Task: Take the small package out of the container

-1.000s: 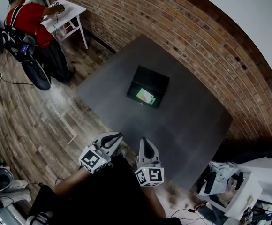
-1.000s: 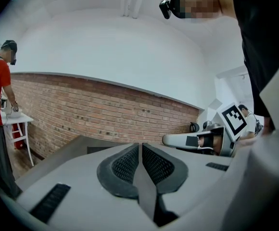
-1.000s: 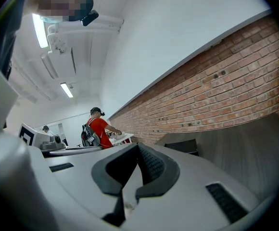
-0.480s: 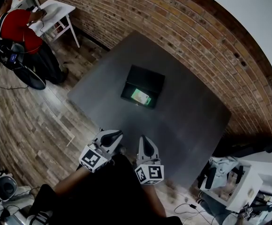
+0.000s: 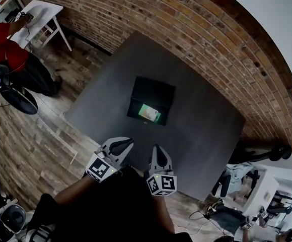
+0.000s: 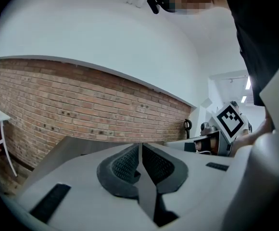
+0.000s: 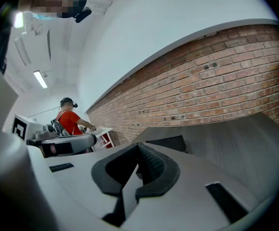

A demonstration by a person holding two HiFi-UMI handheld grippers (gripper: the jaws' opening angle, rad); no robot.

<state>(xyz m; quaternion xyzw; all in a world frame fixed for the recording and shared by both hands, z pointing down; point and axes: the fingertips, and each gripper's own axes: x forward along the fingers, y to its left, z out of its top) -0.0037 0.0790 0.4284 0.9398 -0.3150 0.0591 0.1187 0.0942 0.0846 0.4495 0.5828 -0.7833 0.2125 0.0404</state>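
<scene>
A black open container (image 5: 152,94) sits in the middle of the grey table (image 5: 196,130). Inside it, near its front wall, lies a small green package (image 5: 149,113). My left gripper (image 5: 127,143) and right gripper (image 5: 156,150) hover side by side at the table's near edge, well short of the container, both shut with nothing held. In the left gripper view the pads (image 6: 140,163) meet, and the table stretches ahead. The right gripper view shows its jaws closed (image 7: 138,165) and the container (image 7: 166,143) as a dark box ahead.
A brick wall (image 5: 196,29) runs behind the table. At far left a person in a red top (image 5: 2,44) sits by a white desk (image 5: 38,11). Wooden floor (image 5: 30,130) lies to the left; white equipment (image 5: 246,185) stands at lower right.
The view has shifted: the table and container sit a little lower and left in the frame, and the person in red has slid toward the left edge. Both grippers stay shut, side by side.
</scene>
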